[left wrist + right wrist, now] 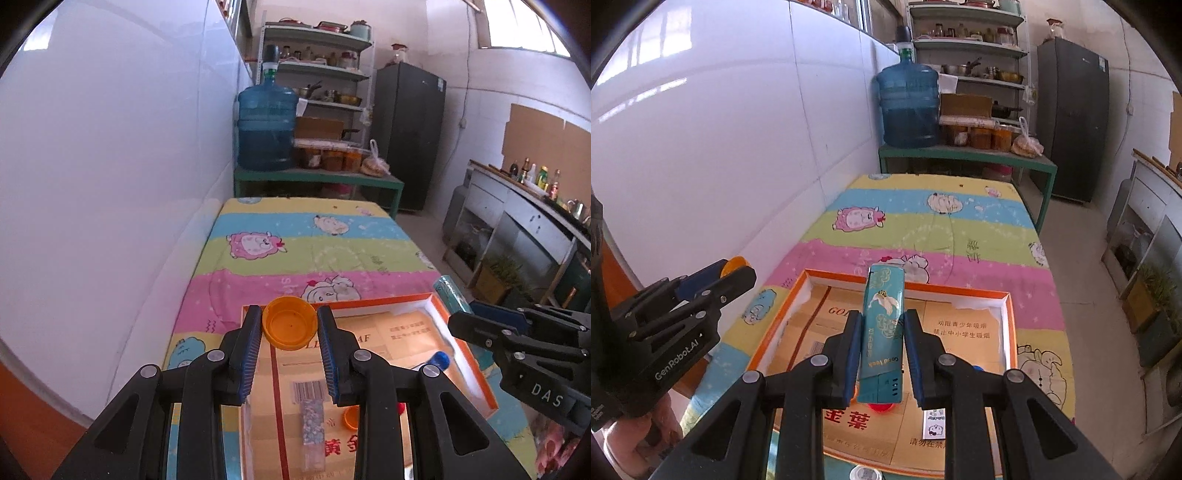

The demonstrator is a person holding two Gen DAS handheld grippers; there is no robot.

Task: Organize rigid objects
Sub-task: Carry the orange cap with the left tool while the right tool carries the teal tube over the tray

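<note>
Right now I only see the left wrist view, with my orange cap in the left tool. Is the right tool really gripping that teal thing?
Observer: Yes. The right tool is shut on a teal box, with a pad on each long side.
Operator: Where is the box relative to the tray?
Observer: It is held above the orange-rimmed tray, pointing at its far rim.
Operator: Anything under it?
Observer: A red cap lies in the tray under the box's near end.

A home kitchen is showing: a shelf rack (317, 70) is holding pots and jars at top centre, a water jug (266, 127) and fridge (408, 136) are flanking it, and a bottle-lined counter (524, 206) is running along the right.
</note>
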